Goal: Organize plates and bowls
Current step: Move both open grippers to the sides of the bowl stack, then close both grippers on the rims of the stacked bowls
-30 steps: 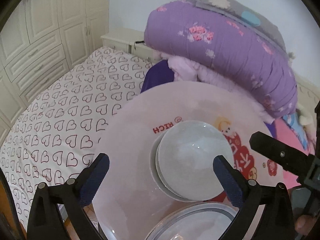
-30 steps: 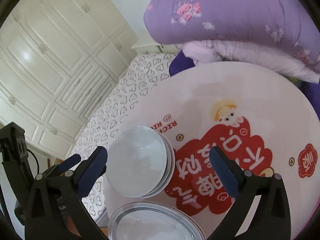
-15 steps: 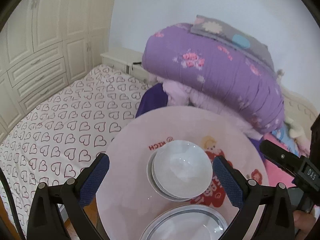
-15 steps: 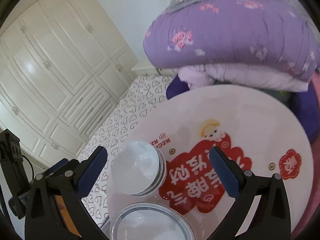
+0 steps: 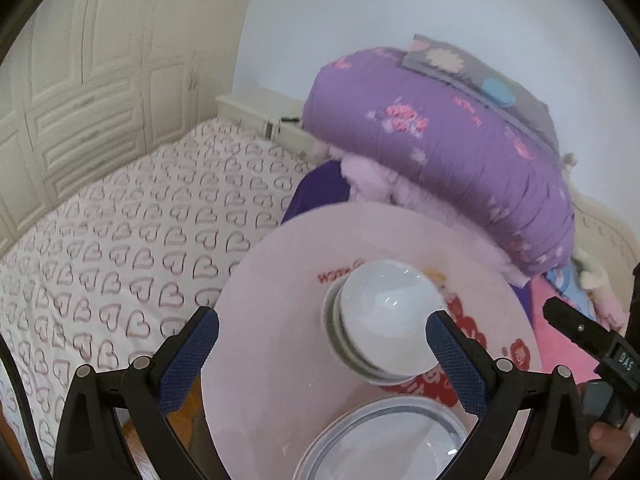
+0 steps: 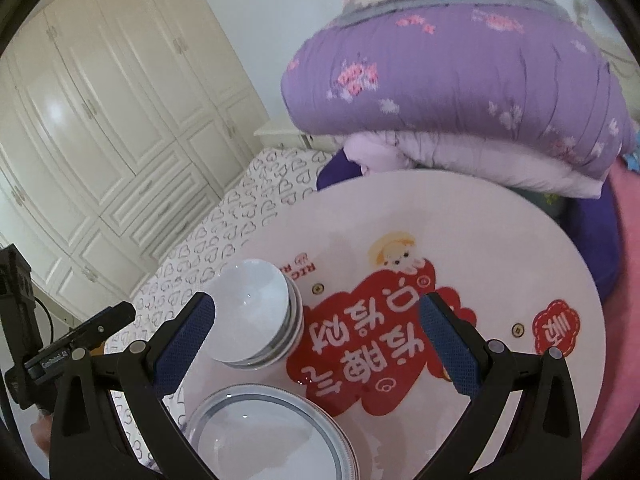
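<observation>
Both wrist views above round table point(image 5: 280, 340), sharing stacked bowls point(image 6: 256, 320)

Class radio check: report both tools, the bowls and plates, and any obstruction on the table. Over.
Left tool open, empty. Right tool open, empty. Bowls stacked on round table; plates stacked nearer. Nothing in the way.

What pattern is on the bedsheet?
Outlined hearts on white bedsheet; the left wrist view shows it best.
</observation>
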Action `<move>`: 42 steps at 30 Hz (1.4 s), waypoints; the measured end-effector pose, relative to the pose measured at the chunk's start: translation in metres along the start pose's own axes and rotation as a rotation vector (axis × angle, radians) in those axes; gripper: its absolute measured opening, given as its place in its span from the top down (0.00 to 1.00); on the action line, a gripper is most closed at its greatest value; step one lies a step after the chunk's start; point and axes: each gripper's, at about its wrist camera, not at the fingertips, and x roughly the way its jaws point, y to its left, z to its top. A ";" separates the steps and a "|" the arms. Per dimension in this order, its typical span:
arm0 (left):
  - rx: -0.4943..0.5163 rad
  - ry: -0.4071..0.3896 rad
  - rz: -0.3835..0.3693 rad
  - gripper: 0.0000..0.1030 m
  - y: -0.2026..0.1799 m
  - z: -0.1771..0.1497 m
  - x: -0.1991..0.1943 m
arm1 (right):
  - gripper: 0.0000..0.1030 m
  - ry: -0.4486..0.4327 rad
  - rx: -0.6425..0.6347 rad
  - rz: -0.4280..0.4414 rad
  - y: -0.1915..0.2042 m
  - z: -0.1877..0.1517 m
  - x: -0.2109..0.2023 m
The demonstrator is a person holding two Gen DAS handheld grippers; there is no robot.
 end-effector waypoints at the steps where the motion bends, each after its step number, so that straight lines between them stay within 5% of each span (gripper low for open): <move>1: -0.007 0.010 0.002 0.01 0.003 0.001 0.004 | 0.00 0.009 0.000 0.002 0.000 -0.001 0.003; 29: -0.089 0.153 0.012 0.01 0.001 0.046 0.124 | 0.00 0.221 -0.007 0.016 0.004 -0.008 0.098; 36: -0.137 0.241 -0.036 0.12 0.012 0.056 0.163 | 0.00 0.301 0.023 0.037 0.002 -0.011 0.123; 42: -0.186 0.333 -0.101 0.18 0.025 0.066 0.195 | 0.24 0.381 0.053 0.070 0.001 -0.016 0.140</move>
